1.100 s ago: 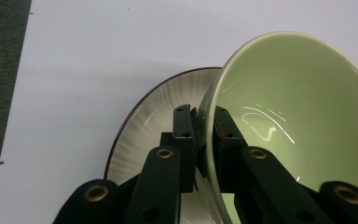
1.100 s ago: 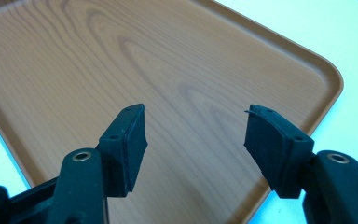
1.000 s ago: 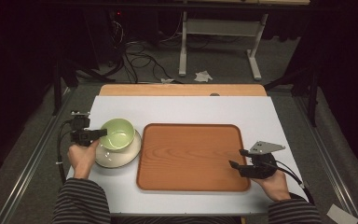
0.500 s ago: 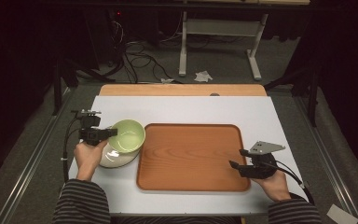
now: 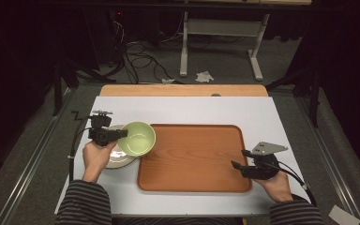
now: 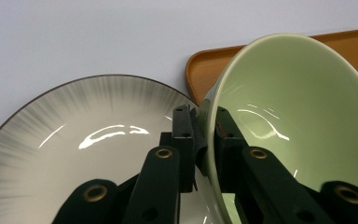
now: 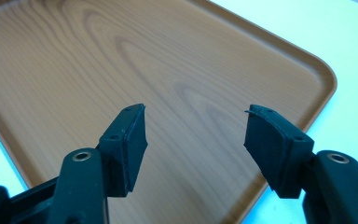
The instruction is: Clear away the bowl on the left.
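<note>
The person's left hand (image 5: 95,154) reaches forward from a striped sleeve at the table's left side, holding the left gripper (image 5: 121,134) level and pointing it to the right. Its jaws are clamped on the rim of a pale green glazed ceramic bowl (image 5: 137,138); in the left gripper view (image 6: 200,135) one jaw sits outside the wall and the other inside (the rim is pinched between them). The bowl (image 6: 298,121) is tipped, its mouth facing toward the gripper side, and it hangs above the right part of a round white plate with grey streaks and a dark rim (image 5: 117,159), reaching over the left edge of the rectangular wood-grain brown tray (image 5: 194,159). The plate (image 6: 74,135) lies flat on the white table top (image 5: 187,110), just beside the tray's corner (image 6: 203,74).

The right hand (image 5: 275,185) rests at the tray's right front corner, holding the right gripper (image 5: 236,165) low and aimed left over the tray (image 7: 121,60). Its jaws stand wide apart with nothing between them (image 7: 193,140).

A second ago the bowl sat upright on the plate with the left gripper at its left rim; since then it has been lifted, tilted and carried rightward toward the tray. The right hand and gripper have stayed put.
</note>
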### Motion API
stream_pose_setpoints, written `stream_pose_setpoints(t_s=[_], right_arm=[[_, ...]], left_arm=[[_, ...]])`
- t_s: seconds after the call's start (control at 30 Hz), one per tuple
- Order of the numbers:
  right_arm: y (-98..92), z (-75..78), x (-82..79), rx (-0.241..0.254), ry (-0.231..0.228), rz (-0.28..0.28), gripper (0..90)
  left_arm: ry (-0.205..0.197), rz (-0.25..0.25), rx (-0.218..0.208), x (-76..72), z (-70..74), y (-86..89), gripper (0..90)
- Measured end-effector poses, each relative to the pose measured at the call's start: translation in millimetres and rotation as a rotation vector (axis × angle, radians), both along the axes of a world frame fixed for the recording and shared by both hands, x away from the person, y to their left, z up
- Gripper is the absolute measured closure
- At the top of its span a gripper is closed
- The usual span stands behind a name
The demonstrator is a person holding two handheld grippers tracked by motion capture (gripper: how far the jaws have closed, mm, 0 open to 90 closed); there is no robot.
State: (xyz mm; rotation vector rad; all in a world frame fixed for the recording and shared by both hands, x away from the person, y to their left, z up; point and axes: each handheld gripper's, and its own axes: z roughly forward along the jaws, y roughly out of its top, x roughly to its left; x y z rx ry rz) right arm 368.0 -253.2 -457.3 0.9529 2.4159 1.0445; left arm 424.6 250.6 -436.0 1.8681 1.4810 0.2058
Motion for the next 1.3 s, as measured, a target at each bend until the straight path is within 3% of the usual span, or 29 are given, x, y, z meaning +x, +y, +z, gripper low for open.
stream_pose_setpoints(t_s=[0.4,0.9,1.3], right_arm=[[-3.2,0.7,-1.5,0.001,-0.011,-0.019,40.3],[-8.1,0.9,-6.6,-0.006,-0.011,-0.041,40.5],[-12.1,0.9,-11.4,-0.009,-0.014,-0.057,40.6]], left_arm=[[-0.003,-0.058,0.02,1.2,2.2,-18.2,82.2],[0.0,-0.117,0.019,4.8,3.6,-36.4,82.0],[-0.021,-0.154,0.01,6.2,5.8,-48.7,82.0]])
